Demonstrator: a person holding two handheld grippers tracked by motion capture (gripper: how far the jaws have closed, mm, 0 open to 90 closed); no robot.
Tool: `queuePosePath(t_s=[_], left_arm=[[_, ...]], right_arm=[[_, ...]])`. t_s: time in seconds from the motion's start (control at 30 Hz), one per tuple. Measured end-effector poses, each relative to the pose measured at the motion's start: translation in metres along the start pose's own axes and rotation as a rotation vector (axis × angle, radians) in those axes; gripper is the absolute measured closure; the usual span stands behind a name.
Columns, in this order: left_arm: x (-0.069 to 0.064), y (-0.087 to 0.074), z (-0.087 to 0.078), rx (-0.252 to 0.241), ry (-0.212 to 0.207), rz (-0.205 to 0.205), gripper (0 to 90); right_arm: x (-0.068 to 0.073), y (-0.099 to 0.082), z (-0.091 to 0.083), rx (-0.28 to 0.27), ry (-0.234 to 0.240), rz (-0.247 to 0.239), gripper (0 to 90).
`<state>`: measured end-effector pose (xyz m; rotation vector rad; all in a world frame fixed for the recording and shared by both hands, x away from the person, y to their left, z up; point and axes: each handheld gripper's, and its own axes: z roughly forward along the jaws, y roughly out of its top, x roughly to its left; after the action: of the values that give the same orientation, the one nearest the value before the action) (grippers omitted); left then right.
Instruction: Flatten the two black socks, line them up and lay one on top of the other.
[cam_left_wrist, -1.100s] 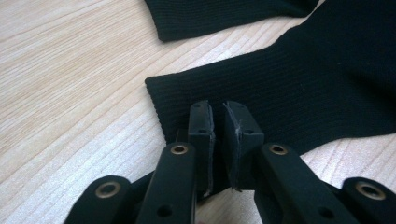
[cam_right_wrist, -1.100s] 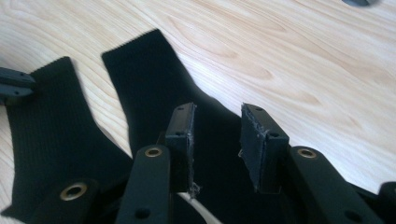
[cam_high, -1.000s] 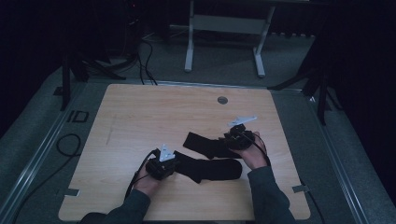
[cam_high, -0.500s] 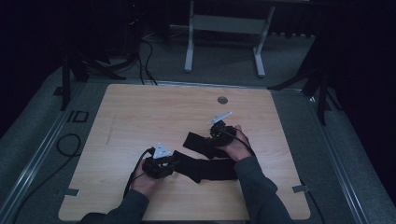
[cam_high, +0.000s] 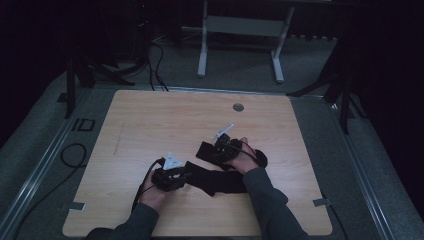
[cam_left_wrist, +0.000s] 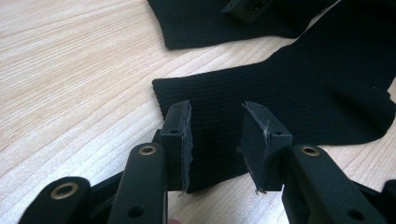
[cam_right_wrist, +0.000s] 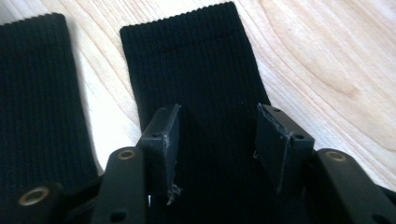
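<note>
Nearest to the person, the left gripper (cam_high: 186, 175) rests low on the wooden table (cam_high: 150, 120), at the end of the nearer black sock (cam_high: 222, 181). In the left gripper view its jaws stand apart, one on each side of the ribbed cuff of this sock (cam_left_wrist: 299, 93), and the pads do not press the cloth. The jaws have just been opening, with the cuff between them, so I judge that this gripper has let the sock go.

A little farther, the right gripper (cam_high: 216, 150) is over the farther black sock (cam_high: 206, 151). In the right gripper view its jaws are also apart above the cuff end of this sock (cam_right_wrist: 196, 65), and the cloth lies flat under them, not pinched. These jaws have just been opening too. The cuff of the other sock (cam_right_wrist: 39, 93) lies beside it, with a narrow strip of table between the two.

Both socks lie in the near middle of the table, close together and nearly parallel, their cuffs pointing toward the left side in the high view. Farther away the table is bare except for a small round grommet (cam_high: 238, 107) near its far edge.

The step in hand seems to be to arrange the two socks as a pair. The next move probably calls for the right gripper to go down, close on the cuff under it, and bring that sock onto the nearer one with the edges matching.
</note>
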<state>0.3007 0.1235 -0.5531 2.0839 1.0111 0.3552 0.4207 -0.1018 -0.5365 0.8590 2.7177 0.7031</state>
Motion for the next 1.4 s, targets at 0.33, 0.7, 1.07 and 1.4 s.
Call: queuePosePath(t_s=[0.33,0.7,1.07,1.4], left_arm=[[0.000,0.000,-0.001,-0.004,0.002,-0.005,62.9],[0.000,-0.001,0.001,0.012,-0.008,0.000,62.3],[-0.001,-0.001,0.002,0.022,0.000,0.014,62.1],[-0.003,-0.001,0.004,0.030,-0.002,0.016,62.0]], right_arm=[[0.000,0.001,0.004,0.005,0.038,0.016,46.2],[-0.003,0.002,0.003,-0.002,-0.011,0.037,83.1],[0.005,0.003,-0.041,-0.076,-0.009,-0.008,83.3],[0.012,-0.003,-0.102,-0.188,-0.016,-0.015,83.3]])
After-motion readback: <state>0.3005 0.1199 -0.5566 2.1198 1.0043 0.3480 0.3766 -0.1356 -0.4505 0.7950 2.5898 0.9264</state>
